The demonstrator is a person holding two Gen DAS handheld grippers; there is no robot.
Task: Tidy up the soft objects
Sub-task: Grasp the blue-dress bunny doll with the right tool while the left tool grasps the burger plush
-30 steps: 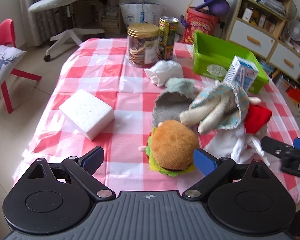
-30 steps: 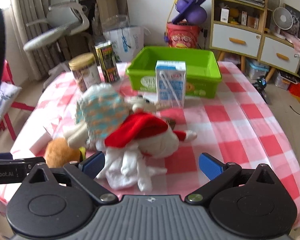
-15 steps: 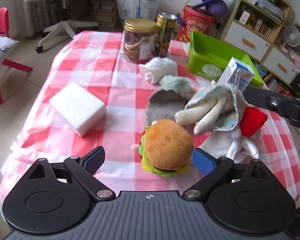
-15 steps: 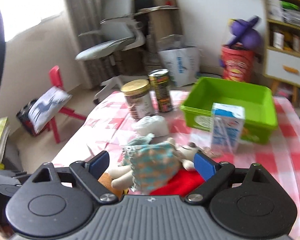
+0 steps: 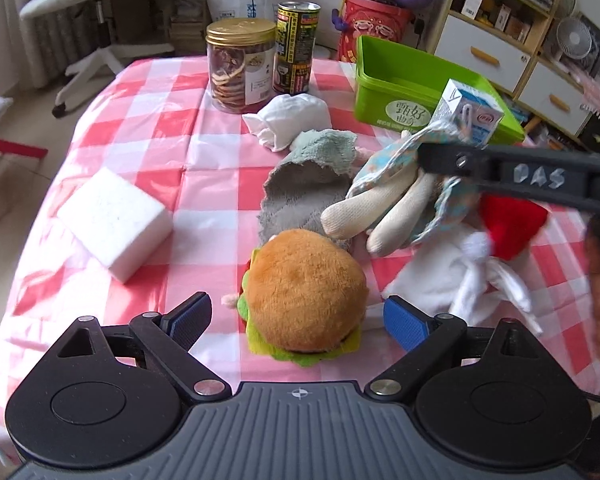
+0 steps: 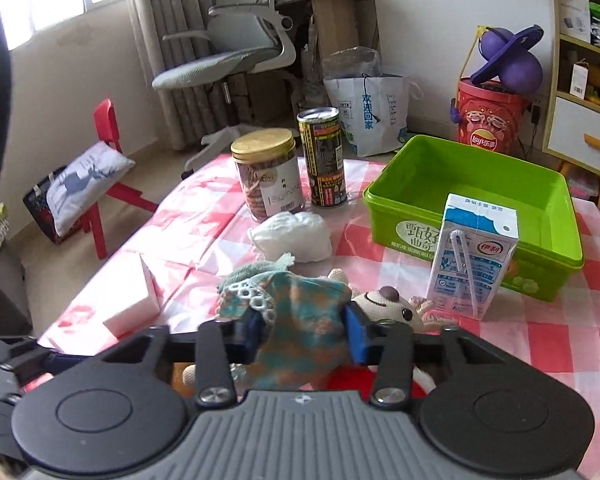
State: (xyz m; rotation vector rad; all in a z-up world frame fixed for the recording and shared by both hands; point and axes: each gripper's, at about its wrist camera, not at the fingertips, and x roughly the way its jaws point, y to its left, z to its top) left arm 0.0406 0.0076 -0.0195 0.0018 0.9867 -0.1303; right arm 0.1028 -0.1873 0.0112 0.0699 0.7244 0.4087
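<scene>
A knitted doll in a teal patterned dress (image 6: 300, 320) lies on the checked table; my right gripper (image 6: 306, 326) is shut on its dress, and it also shows in the left wrist view (image 5: 388, 196). My left gripper (image 5: 296, 316) is open, its blue pads either side of a plush hamburger (image 5: 304, 296). A red and white plush (image 5: 496, 240), a grey cloth (image 5: 304, 184) and a white bundle (image 5: 292, 120) lie around. An empty green bin (image 6: 480, 184) stands at the back right.
A milk carton (image 6: 472, 256) stands in front of the bin. A cookie jar (image 6: 268, 180) and a tall can (image 6: 324, 156) stand at the back. A white foam block (image 5: 116, 220) lies left. Chairs and shelves stand beyond the table.
My right gripper has come down over the doll and closed on its dress. My left gripper has stayed open by the hamburger.
</scene>
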